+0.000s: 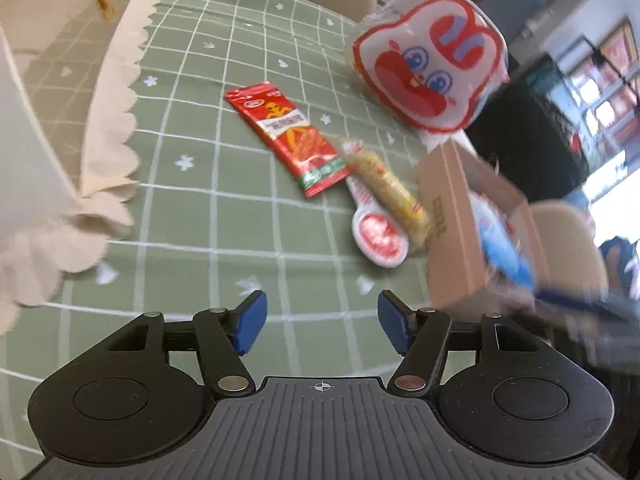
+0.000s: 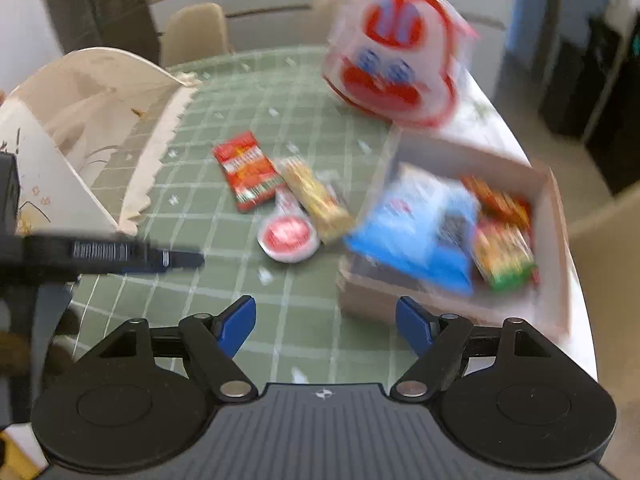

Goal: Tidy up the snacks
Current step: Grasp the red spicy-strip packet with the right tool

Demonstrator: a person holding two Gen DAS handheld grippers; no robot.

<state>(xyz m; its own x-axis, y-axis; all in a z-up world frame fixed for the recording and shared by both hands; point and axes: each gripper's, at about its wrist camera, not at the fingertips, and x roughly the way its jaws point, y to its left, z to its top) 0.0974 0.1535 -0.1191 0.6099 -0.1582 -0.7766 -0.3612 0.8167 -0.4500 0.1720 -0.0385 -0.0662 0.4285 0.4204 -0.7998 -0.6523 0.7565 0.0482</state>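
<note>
Box: holds sorted snacks. Red packet, yellow bar: loose on counter, awaiting collection. My left gripper, right gripper: jaws part-open, empty.

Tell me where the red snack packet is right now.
The red snack packet lies flat on the green checked tablecloth, mid-table in both views, just left of the yellow wafer bar and loose from the cardboard box.

- On the surface, mid-scene: a packet, a bar to its right, touching it, a cup just nearer.
- Right: a box holding pouches.
- Behind the box: a bag.
- Left: a basket.
</note>
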